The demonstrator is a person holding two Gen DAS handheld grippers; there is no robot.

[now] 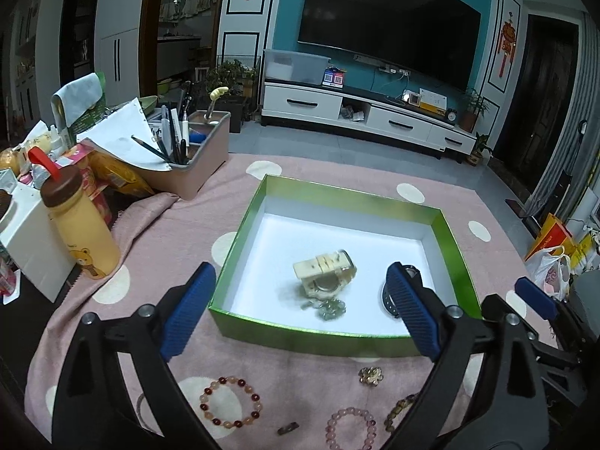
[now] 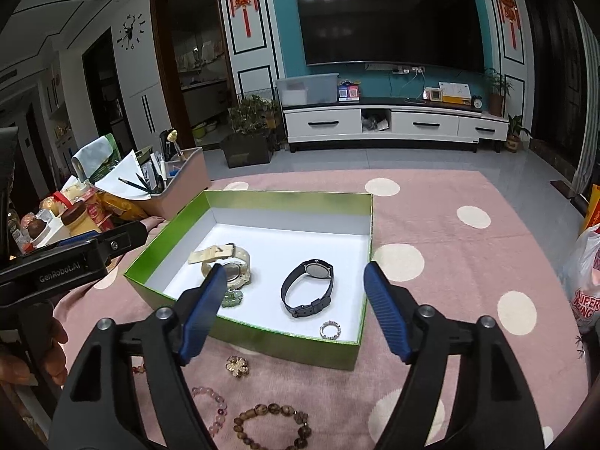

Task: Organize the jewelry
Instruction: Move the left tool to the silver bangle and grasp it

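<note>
A green box (image 1: pixel 262 332) (image 2: pixel 258 343) with a white floor stands on the pink dotted cloth. Inside lie a cream watch (image 1: pixel 326 272) (image 2: pixel 228 268), a green jewel piece (image 1: pixel 330 307) (image 2: pixel 232 298), a black watch (image 2: pixel 309 288) (image 1: pixel 388 298) and a silver ring (image 2: pixel 330 330). On the cloth in front lie a red-orange bead bracelet (image 1: pixel 230 401), a pink bead bracelet (image 1: pixel 350 429) (image 2: pixel 215 401), a brown bead bracelet (image 2: pixel 272 429) (image 1: pixel 399 410), a gold brooch (image 1: pixel 370 375) (image 2: pixel 237 365) and a small dark piece (image 1: pixel 288 428). My left gripper (image 1: pixel 300 309) and right gripper (image 2: pixel 292 309) are open and empty, above the box's near edge.
A yellow bottle (image 1: pixel 80 221), a white box (image 1: pixel 32 243), snack packs and a pink pen holder (image 1: pixel 195 157) crowd the table's left side. A plastic bag (image 2: pixel 585 285) sits at the right edge. The left gripper's body (image 2: pixel 67 262) shows in the right wrist view.
</note>
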